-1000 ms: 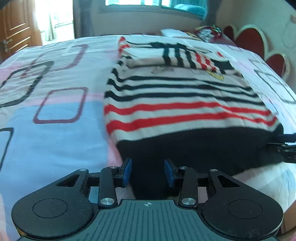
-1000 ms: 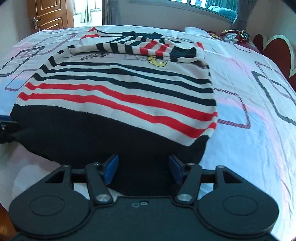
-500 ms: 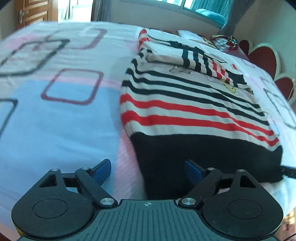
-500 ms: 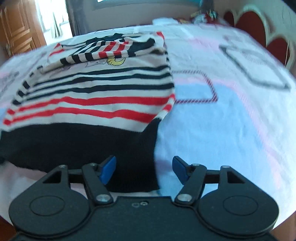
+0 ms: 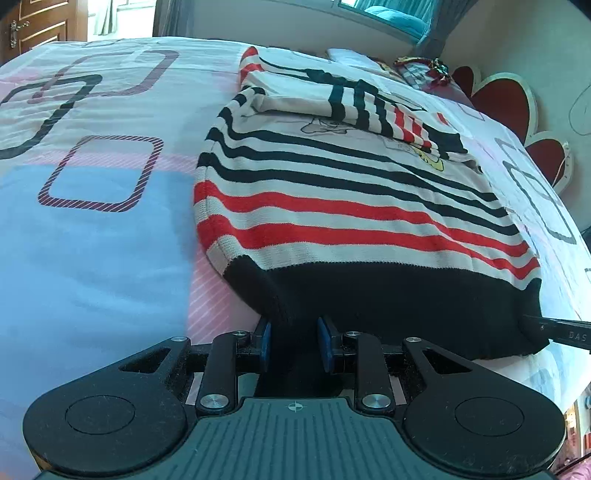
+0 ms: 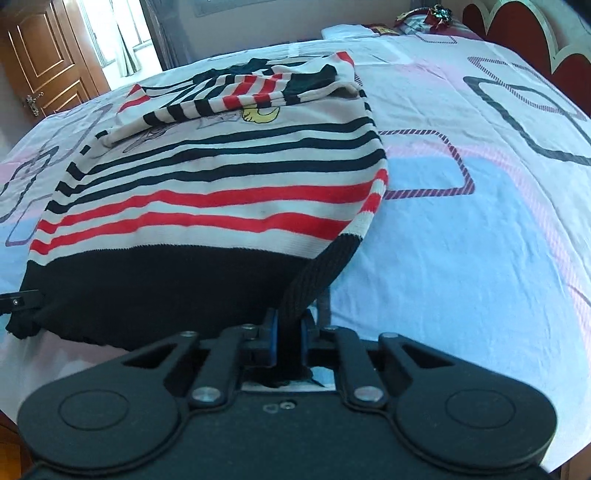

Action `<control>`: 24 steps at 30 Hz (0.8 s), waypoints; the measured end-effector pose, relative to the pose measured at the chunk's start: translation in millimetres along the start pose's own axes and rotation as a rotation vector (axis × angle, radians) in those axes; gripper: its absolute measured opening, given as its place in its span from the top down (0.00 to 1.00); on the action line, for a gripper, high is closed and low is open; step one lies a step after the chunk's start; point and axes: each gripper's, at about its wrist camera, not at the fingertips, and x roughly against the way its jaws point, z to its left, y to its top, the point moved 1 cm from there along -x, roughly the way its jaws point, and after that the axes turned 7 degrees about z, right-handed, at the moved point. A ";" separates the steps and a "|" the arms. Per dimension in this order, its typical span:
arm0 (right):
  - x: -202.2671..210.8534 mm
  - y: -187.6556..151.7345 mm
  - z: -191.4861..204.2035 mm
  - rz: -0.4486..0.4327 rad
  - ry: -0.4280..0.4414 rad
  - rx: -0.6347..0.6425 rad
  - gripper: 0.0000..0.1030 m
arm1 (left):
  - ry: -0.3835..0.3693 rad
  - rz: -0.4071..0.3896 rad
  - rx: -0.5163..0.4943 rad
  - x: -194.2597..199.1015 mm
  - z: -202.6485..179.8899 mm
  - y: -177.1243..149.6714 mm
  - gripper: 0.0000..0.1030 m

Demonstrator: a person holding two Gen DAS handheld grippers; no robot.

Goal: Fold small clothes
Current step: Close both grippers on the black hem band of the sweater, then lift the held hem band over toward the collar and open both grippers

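A small knit sweater [image 5: 351, 206] with black, red and cream stripes lies flat on the bed, its sleeves folded across the chest and its black hem nearest me. My left gripper [image 5: 293, 339] is at the hem's left corner, its jaws closing with a bunched fold of black hem pinched between the blue pads. In the right wrist view the same sweater [image 6: 221, 192] shows its right hem corner drawn up into my right gripper [image 6: 288, 339], which is shut tight on it. Each gripper's tip shows at the edge of the other's view.
The bedsheet [image 5: 92, 240] is white, pink and blue with rounded-square prints. A red heart-shaped headboard [image 5: 509, 99] and pillows with small items [image 6: 424, 14] lie at the far end. A wooden door [image 6: 44, 66] stands far left. The bed edge runs just below the hem.
Both grippers have closed on the black hem. The left one opened wide over the left corner, then closed on it. The right one slid to the right corner and pinched it, lifting a fold.
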 end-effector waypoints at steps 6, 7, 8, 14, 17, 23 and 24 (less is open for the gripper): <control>-2.8 2.9 0.5 0.005 0.011 -0.008 0.87 | -0.016 -0.022 -0.042 1.9 -7.5 5.2 0.91; -1.2 3.2 -0.1 -0.005 0.022 -0.021 0.88 | -0.020 -0.028 -0.051 3.3 -8.8 6.9 0.91; 0.5 2.9 -0.6 -0.017 0.030 -0.026 0.88 | -0.030 -0.029 -0.050 4.4 -9.9 8.9 0.91; 8.7 9.7 -6.5 -0.052 0.086 -0.071 0.88 | -0.062 -0.097 -0.073 13.8 -18.6 24.5 0.91; 11.7 20.2 -10.4 -0.078 0.127 -0.087 0.89 | -0.075 -0.144 -0.057 19.0 -20.7 38.4 0.91; 24.2 57.9 -17.9 -0.169 0.202 -0.130 0.89 | -0.104 -0.231 -0.032 23.3 -27.4 78.5 0.91; 25.7 66.5 -17.3 -0.179 0.208 -0.122 0.89 | -0.114 -0.238 -0.014 21.8 -27.7 87.5 0.91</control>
